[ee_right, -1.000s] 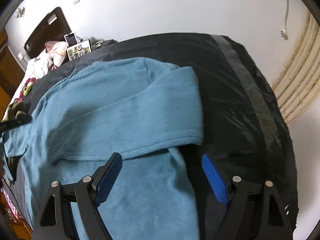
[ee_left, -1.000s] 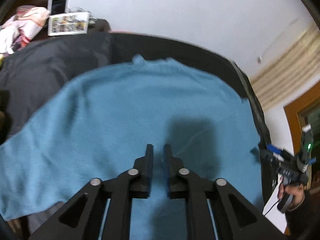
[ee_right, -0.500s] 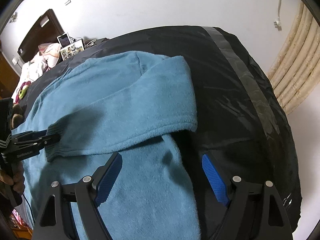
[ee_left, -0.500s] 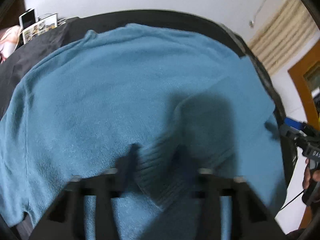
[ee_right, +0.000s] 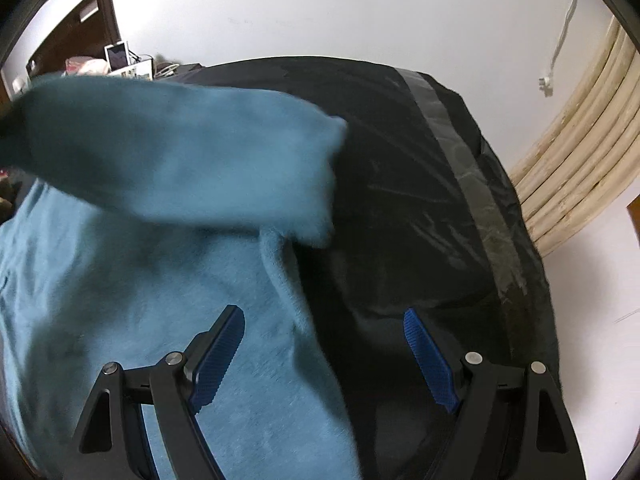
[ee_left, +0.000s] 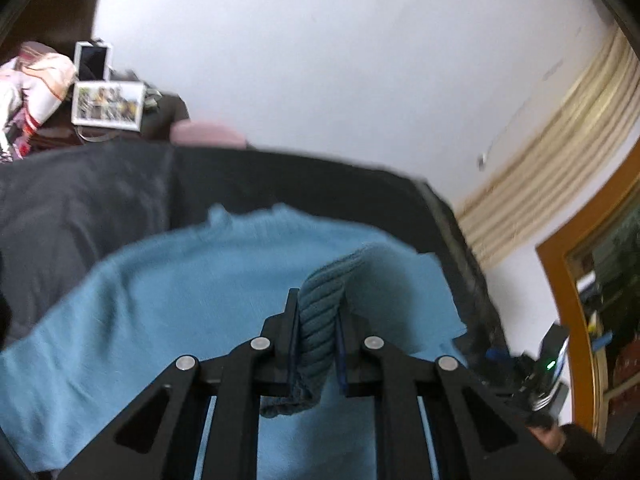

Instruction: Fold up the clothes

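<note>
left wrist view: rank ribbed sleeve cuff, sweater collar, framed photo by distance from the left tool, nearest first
1. Ribbed sleeve cuff: pinched between the left tool's fingers, at centre.
2. Sweater collar: far edge of the blue sweater, up and left of centre.
3. Framed photo: beyond the black bedcover, upper left, below a white tablet.

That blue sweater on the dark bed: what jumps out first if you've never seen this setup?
The blue sweater spread over the black bed cover catches the eye first. Next, the left gripper has just closed on the ribbed cuff, and the sleeve hangs lifted across the sweater's body. The right gripper stands wide open over the sweater's edge, gripping nothing.
</note>
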### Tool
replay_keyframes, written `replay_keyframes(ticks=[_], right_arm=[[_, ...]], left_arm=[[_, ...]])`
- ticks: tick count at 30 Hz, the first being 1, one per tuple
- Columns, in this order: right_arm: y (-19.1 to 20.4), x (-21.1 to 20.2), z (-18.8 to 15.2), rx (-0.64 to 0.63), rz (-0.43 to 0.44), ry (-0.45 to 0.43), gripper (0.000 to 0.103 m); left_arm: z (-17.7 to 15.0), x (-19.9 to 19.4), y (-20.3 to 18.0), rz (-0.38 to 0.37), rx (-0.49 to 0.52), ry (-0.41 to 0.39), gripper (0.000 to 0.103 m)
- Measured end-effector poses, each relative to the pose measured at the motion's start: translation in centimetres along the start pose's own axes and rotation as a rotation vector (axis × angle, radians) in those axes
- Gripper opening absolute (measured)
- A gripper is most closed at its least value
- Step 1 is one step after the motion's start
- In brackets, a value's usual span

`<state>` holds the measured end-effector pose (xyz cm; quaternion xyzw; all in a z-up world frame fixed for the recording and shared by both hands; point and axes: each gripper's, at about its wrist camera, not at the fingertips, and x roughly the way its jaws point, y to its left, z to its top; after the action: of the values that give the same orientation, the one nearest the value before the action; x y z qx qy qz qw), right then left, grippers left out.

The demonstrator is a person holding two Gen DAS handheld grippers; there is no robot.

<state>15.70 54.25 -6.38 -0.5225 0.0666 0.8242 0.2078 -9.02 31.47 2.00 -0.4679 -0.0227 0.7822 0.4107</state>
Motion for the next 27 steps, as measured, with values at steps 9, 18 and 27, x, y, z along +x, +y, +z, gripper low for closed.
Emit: replay_keyframes(ticks=[9, 18, 27], right_arm=[[1.2, 2.6, 3.1, -0.028, -0.004, -0.027, 0.084], [0.5, 4.6, 5.1, -0.017, -0.144, 0.008, 0.084], [6.0, 2.0, 6.7, -0.142, 0.069, -0.118, 0.084]], left_arm=[[-1.5, -1.7, 5.8, 0.110, -0.091, 0.041, 0.016], [-5.9, 2.8, 11.4, 0.280, -0.201, 0.258, 0.025], [-7.2, 2.3, 10.0, 0.497, -0.088, 0.240, 0.049]])
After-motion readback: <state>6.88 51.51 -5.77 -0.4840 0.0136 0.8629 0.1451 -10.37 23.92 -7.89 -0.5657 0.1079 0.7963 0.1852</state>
